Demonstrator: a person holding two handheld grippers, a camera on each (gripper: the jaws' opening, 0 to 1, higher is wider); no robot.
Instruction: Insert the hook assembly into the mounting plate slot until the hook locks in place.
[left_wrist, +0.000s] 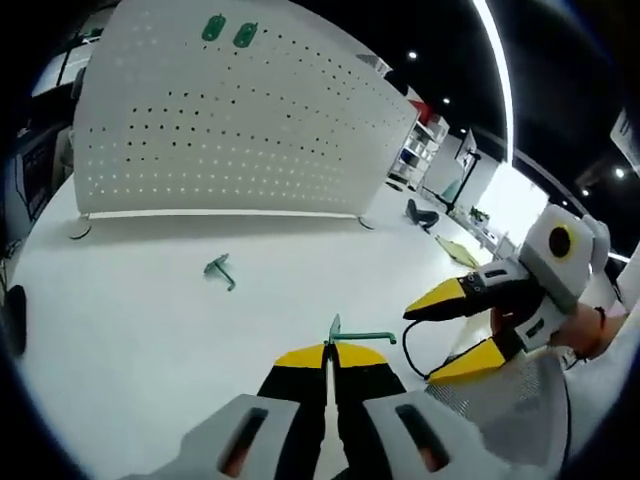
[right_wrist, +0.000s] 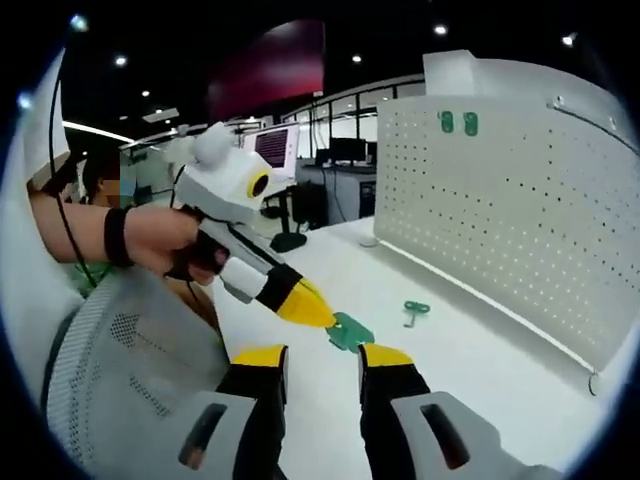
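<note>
Hook-wise, the left gripper (left_wrist: 327, 352) has its jaws pinched shut on a small green metal hook assembly (left_wrist: 352, 334), long arm lying sideways toward the right gripper (left_wrist: 455, 335), whose jaws stand wide and empty just beside it. White perforated mounting plate (left_wrist: 230, 130) stands upright at the far side, well apart. Left's clearly the one to carry it. Another green hook (left_wrist: 220, 269) lies on the white table (left_wrist: 130, 330) between.
</note>
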